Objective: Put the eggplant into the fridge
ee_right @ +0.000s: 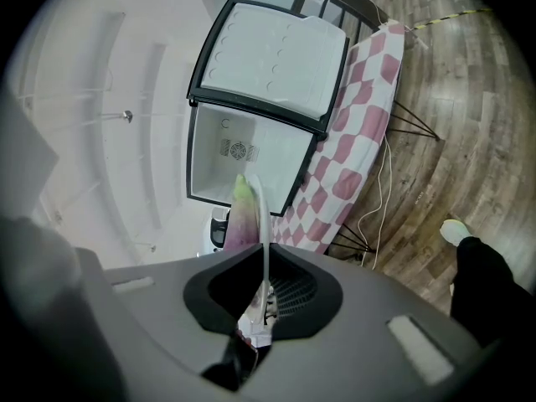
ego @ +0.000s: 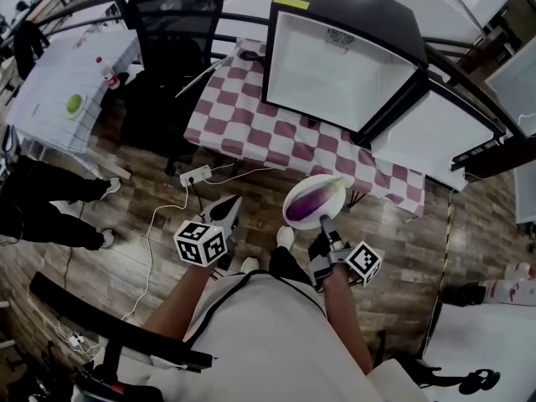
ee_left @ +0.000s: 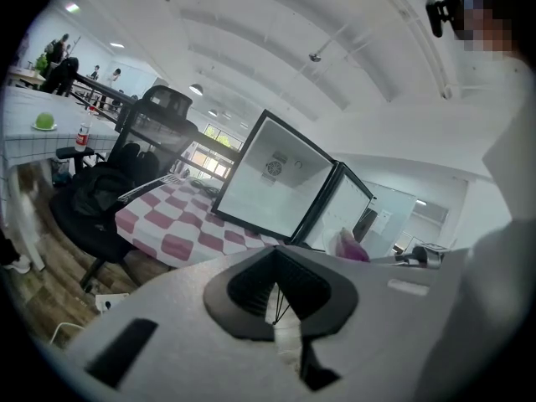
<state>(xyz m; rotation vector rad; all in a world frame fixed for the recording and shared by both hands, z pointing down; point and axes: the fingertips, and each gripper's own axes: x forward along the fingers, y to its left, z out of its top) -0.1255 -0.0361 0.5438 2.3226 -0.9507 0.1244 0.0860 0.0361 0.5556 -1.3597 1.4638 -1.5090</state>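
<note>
Pinching the rim of a white plate (ego: 298,188), the right gripper (ego: 325,224) holds it just ahead of itself, with a purple eggplant (ego: 311,201) lying on the plate. The left gripper (ego: 228,210), off to its left, has its jaws pressed together, empty. Beyond both, an open mini fridge (ego: 335,65) stands on a checkered worktop (ego: 251,115).

Open lab hall: office chair (ego: 172,23), worktable (ego: 67,82), floor power strip (ego: 195,175), high ceiling (ee_left: 293,57).

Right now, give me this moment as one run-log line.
right claw: shut on plate rim | eggplant: on plate | fridge: open | left claw: shut, empty
</note>
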